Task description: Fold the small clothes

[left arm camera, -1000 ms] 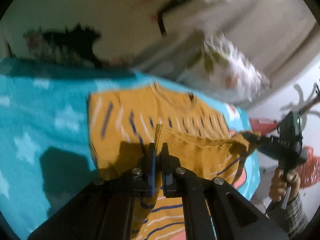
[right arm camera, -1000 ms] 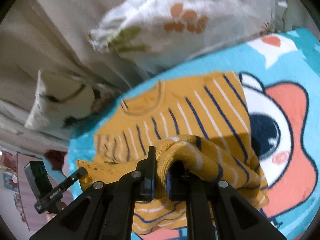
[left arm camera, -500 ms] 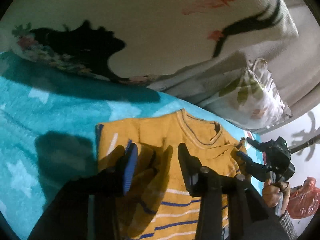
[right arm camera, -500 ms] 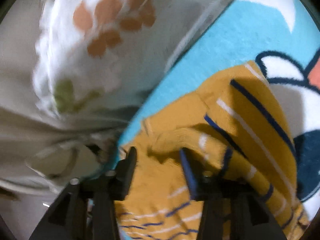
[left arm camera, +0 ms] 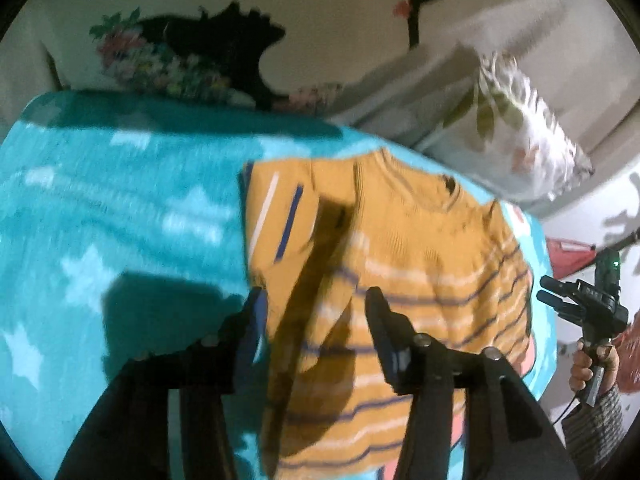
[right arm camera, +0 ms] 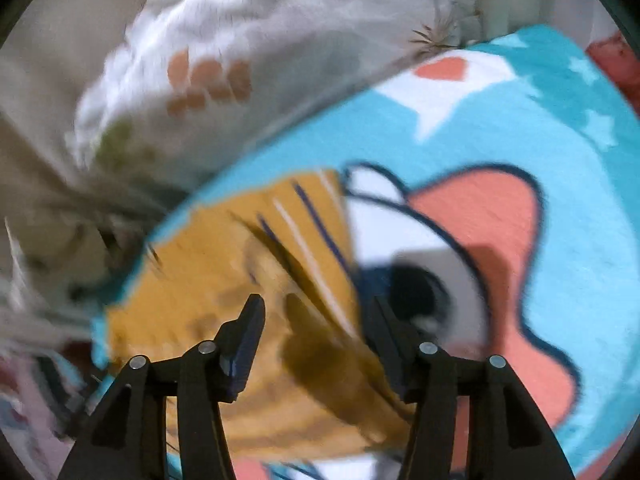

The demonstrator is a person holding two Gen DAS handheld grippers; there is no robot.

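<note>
Blurry yellow striped knit sweater (left arm camera: 404, 264) on blue star blanket (left arm camera: 120, 208); bottom edge cut off. Left gripper (left arm camera: 316, 300) and right gripper (right arm camera: 316, 308) wide apart, holding nothing.

right gripper (right arm camera: 316, 320) fingers apart | over mustard striped sweater (right arm camera: 224, 280) | teal blanket (right arm camera: 580, 208)

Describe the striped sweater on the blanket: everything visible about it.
The sweater is a small mustard-yellow knit with thin navy and white stripes and a ribbed round collar edged in navy. It lies flat on the turquoise cartoon blanket, collar toward the pillows, with its sleeves folded in over the body. The open left gripper and open right gripper hover above it; neither grips it.
</note>
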